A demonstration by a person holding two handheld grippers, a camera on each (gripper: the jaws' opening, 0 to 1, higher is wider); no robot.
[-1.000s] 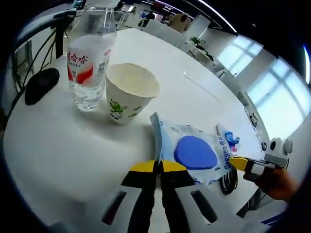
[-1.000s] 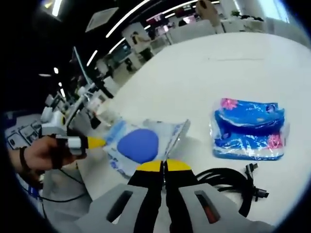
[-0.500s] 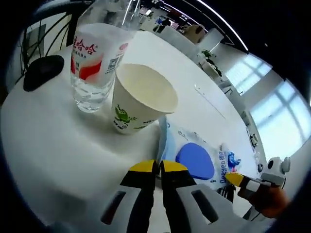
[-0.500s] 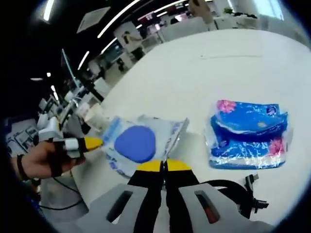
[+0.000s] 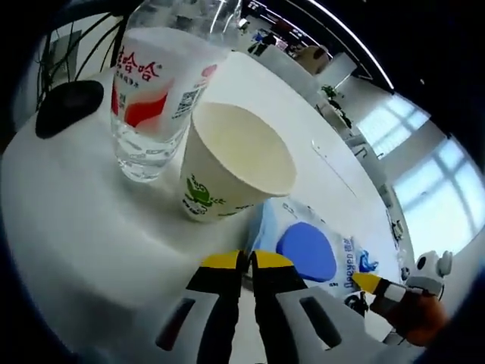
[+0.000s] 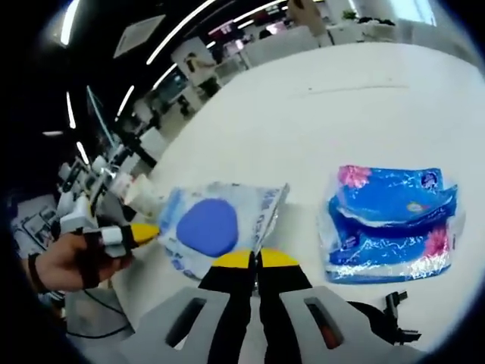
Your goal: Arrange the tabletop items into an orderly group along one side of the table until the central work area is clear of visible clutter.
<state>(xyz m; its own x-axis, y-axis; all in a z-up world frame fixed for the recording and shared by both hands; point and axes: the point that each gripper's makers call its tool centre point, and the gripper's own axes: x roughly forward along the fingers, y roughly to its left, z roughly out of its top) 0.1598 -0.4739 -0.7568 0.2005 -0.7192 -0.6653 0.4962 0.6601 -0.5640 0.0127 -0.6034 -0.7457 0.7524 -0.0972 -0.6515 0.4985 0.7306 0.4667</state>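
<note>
1. In the left gripper view, the left gripper (image 5: pixel 244 262) had its yellow-tipped jaws pinched narrow on the near edge of a soft, crinkly wet-wipe pack (image 5: pixel 311 250) with a blue oval flap. The pack lay flat on the white table (image 5: pixel 83 220), running from the jaws toward 3 o'clock.
2. Just past the jaws at 12 o'clock stood a tapered paper cup (image 5: pixel 235 171), open and apparently empty. The pack's far corner lay close under it; contact I could not tell. A clear ribbed water bottle (image 5: pixel 155 98) with a red and white label stood just beside the cup at 10 o'clock. A dark rounded object (image 5: pixel 68 108), possibly a mouse, sat further toward 9 o'clock.
3. At 4 o'clock in this view the right gripper (image 5: pixel 366 282) met the pack's opposite end.
4. In the right gripper view, the right gripper (image 6: pixel 255 262) was likewise closed narrow on the pack's edge, the pack stretching toward 10 o'clock, where the left gripper's yellow tip held it.
5. A glossy blue tissue packet (image 6: pixel 390 224) lay at 2 o'clock, apart from the pack; a black cable (image 6: pixel 386 318) coiled at 4 o'clock.
6. Judged from this, both grippers carried the pack between them, its long axis spanning them, the cup-and-bottle group being nearer the left.
</note>
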